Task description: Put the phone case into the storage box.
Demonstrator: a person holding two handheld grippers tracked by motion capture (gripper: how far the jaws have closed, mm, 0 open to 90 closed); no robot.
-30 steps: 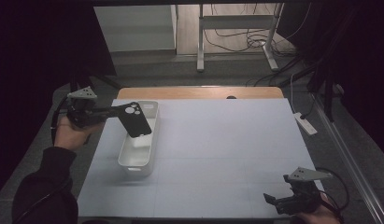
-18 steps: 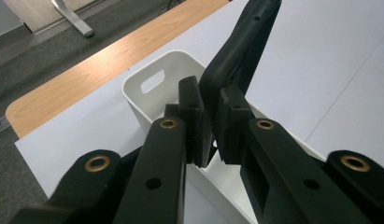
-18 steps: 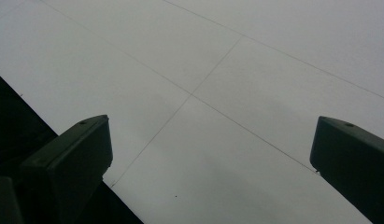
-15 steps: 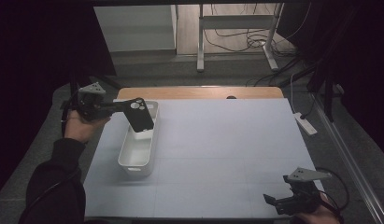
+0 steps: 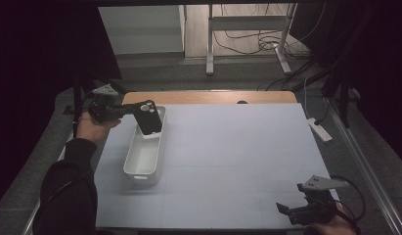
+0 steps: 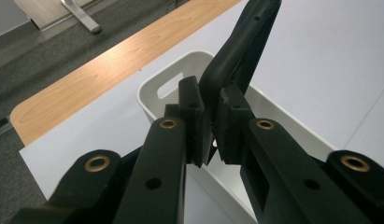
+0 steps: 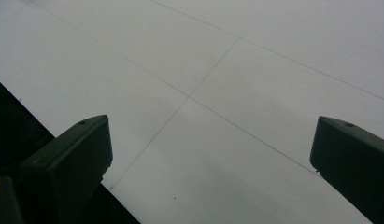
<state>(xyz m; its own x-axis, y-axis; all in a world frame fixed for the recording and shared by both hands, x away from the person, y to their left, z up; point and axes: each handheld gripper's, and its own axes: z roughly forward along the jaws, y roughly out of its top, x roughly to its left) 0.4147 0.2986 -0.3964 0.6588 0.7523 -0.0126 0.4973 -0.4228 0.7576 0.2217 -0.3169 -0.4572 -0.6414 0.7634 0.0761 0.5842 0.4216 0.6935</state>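
Dim light falls on my pale surface [image 5: 228, 147] from overhead, while the room's left and right sides sink into near-black. The high view is soft and grainy. A warm sheen glares off the wooden edge [image 6: 96, 79] beyond my left tongs [image 6: 209, 126], whose near arms blur. Around my right tongs [image 7: 208, 163] the sheet looks flat, grey and shadowless, darkening to black at lower left.

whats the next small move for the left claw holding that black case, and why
Probably lower it a little: the left claw is shut on the black phone case, which hangs above the far end of the white bin, not yet resting inside it.
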